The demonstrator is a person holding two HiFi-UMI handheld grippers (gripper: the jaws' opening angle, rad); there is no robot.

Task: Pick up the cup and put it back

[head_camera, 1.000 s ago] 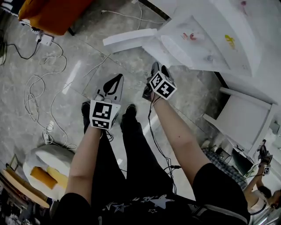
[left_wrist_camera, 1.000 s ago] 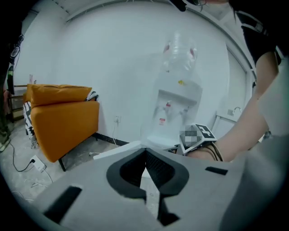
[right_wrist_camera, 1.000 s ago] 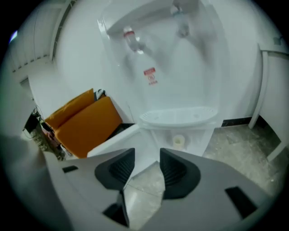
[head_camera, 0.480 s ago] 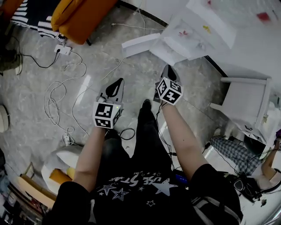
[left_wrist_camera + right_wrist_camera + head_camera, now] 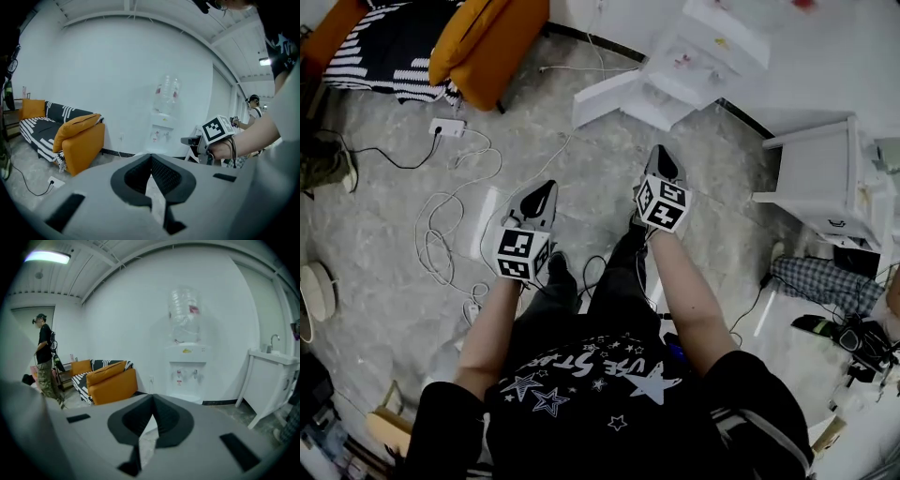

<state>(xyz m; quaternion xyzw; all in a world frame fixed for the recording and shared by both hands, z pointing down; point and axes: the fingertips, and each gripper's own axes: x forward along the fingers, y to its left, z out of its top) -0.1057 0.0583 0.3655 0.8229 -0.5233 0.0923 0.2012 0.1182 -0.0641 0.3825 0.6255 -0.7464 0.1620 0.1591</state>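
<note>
I stood on the grey stone floor (image 5: pixel 384 272) with a gripper in each hand. The jaws of my left gripper (image 5: pixel 544 190) were closed together, tip to tip, with nothing in them. The jaws of my right gripper (image 5: pixel 661 164) were closed together too, and empty.

I could not see the cup in any view, so I could not tell where it was. Ahead of me stood the tall white water machine with a clear bottle on top (image 5: pixel 186 357), against the white wall. I think the cup may be near it, but that is only a guess.

To do this part well, I should find the cup first, then walk to it slowly. Loose white cords (image 5: pixel 431 246) lay on the floor at my left, so I should step around them. I should open the jaws wide before I reach in. I should keep them level so the cup does not tip.
</note>
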